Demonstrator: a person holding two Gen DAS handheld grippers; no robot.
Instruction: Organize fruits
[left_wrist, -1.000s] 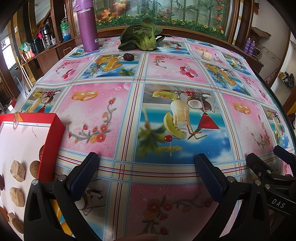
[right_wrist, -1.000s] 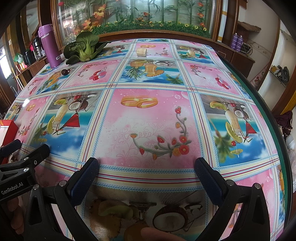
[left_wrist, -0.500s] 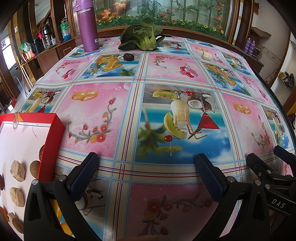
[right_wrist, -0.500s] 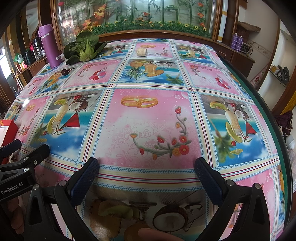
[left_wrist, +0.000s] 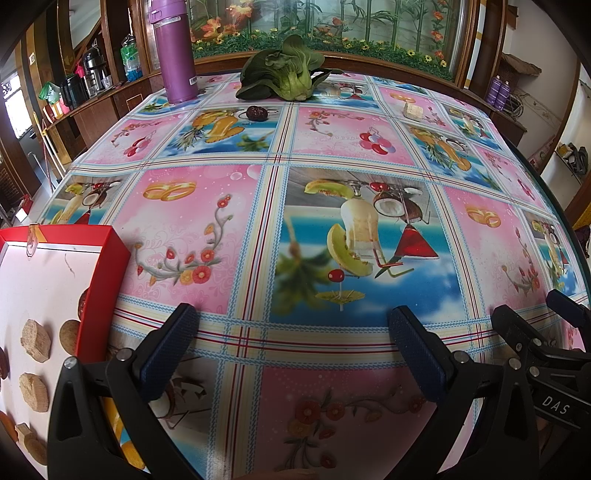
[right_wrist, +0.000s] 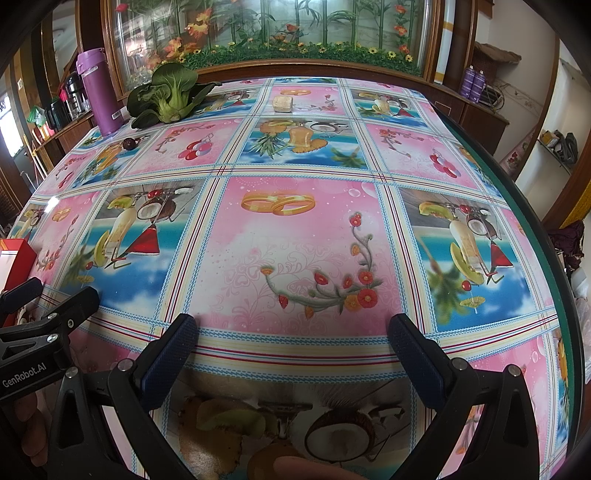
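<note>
While both grippers idled low over the worktop (left_wrist: 236, 206):
Left gripper (left_wrist: 291, 328): jaws wide, empty.
Right gripper (right_wrist: 291, 328): jaws wide, empty.
Dark fruit (left_wrist: 256, 112): far ahead, leftward, beside greens (left_wrist: 288, 74); roundish.
Nearer: left, likely.
Red box (left_wrist: 99, 295): beside left jaws.

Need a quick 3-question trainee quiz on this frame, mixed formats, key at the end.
1. True or false: the left gripper holds the dark red fruit.
2. Which stands nearest the purple bottle? A) bok choy B) red box C) tan block
3. Fill in: the tan slices lie inside the ___.

Key: 1 false, both it and the right gripper are open and empty; 2 A; 3 red box.
</note>
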